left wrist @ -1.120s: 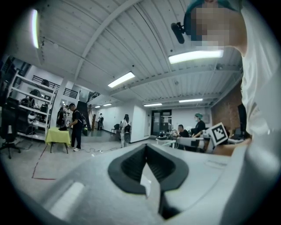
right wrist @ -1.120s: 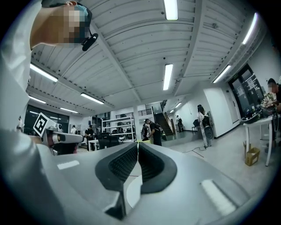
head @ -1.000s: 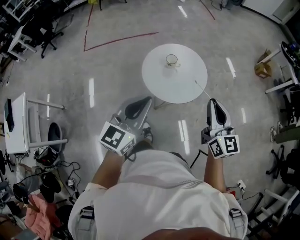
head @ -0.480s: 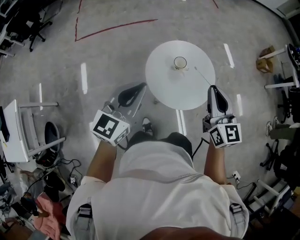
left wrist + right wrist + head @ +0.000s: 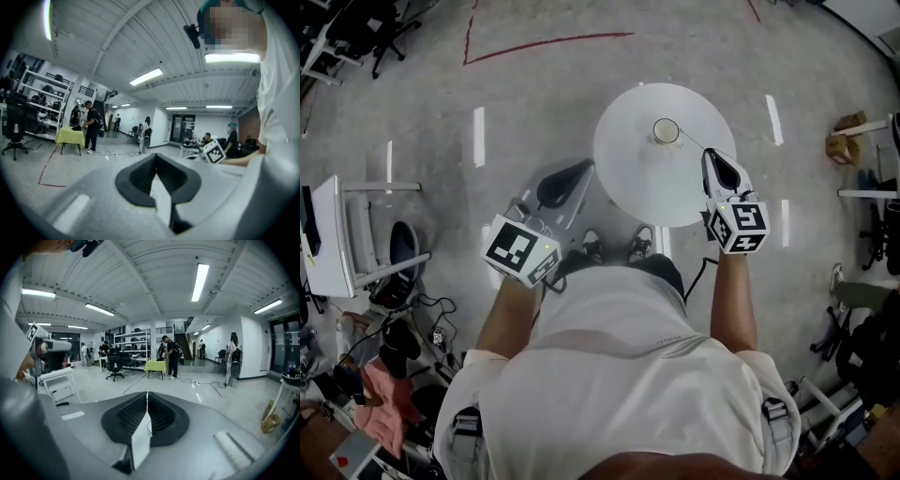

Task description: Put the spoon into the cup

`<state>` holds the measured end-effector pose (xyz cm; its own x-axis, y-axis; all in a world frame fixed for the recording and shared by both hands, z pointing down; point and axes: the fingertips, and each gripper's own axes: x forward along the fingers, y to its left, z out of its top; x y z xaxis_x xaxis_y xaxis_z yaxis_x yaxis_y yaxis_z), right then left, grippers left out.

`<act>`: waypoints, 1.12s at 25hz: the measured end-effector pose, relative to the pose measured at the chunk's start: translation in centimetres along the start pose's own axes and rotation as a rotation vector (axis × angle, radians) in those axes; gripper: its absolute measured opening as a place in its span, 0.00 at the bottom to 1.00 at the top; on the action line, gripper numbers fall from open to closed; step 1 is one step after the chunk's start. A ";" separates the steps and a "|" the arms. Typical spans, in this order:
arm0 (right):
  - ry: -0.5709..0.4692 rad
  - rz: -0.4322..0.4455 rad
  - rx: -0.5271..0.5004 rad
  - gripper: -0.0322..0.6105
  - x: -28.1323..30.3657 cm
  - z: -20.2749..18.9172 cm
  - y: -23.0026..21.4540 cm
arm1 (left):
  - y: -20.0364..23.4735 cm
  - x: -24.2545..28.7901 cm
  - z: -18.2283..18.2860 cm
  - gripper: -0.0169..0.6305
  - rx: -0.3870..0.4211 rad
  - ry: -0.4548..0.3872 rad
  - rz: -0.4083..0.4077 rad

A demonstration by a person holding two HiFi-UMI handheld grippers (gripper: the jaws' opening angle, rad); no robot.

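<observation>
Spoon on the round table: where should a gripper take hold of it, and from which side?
Likely mid-handle, from above, jaws across it: the spoon lies flat on the table, right of the cup, a thin line. The right gripper, jaws shut, is nearest. Its bowl end is too small to tell.

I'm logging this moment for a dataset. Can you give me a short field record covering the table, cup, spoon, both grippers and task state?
table: round, white
cup: on the table's far part, mouth up
spoon: thin, lying on the table right of the cup, outside it
left gripper: jaws together, nothing between them, beside the table's left edge
right gripper: jaws together, nothing between them, over the table's right edge, tip near the spoon
task state: spoon not yet picked up
</observation>
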<state>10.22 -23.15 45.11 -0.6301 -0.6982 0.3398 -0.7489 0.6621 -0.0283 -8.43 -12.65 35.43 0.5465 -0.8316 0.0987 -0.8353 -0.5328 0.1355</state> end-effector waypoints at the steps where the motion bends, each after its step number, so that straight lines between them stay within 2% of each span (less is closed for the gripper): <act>1: 0.014 0.006 -0.010 0.07 1.2 -1.1 -0.7 | -0.4 0.2 0.0 0.03 0.000 -0.001 0.012; 5: 0.112 0.026 0.005 0.07 6.3 -6.5 -5.7 | -1.1 3.6 -0.2 0.03 -0.003 0.010 0.073; 8: 0.161 0.051 0.012 0.07 8.8 -8.9 -7.4 | -1.1 4.4 -0.4 0.03 -0.015 0.018 0.133; 16: 0.306 0.117 0.013 0.07 15.0 -14.4 -8.3 | -0.6 3.9 -1.4 0.03 -0.034 0.041 0.236; 22: 0.367 0.151 0.007 0.07 17.4 -16.5 -6.5 | 0.7 1.9 -1.0 0.03 -0.031 0.019 0.305; 25: 0.384 0.171 0.003 0.19 17.7 -16.9 -5.7 | 1.3 1.5 -0.4 0.03 -0.017 0.009 0.314; 28: 0.380 0.176 0.005 0.22 17.7 -16.8 -5.8 | 1.7 1.7 -0.2 0.03 -0.015 0.005 0.307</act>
<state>6.87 -34.73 67.05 -0.6287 -0.4241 0.6518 -0.6382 0.7603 -0.1209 -8.90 -14.89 35.98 0.2690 -0.9526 0.1424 -0.9605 -0.2543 0.1132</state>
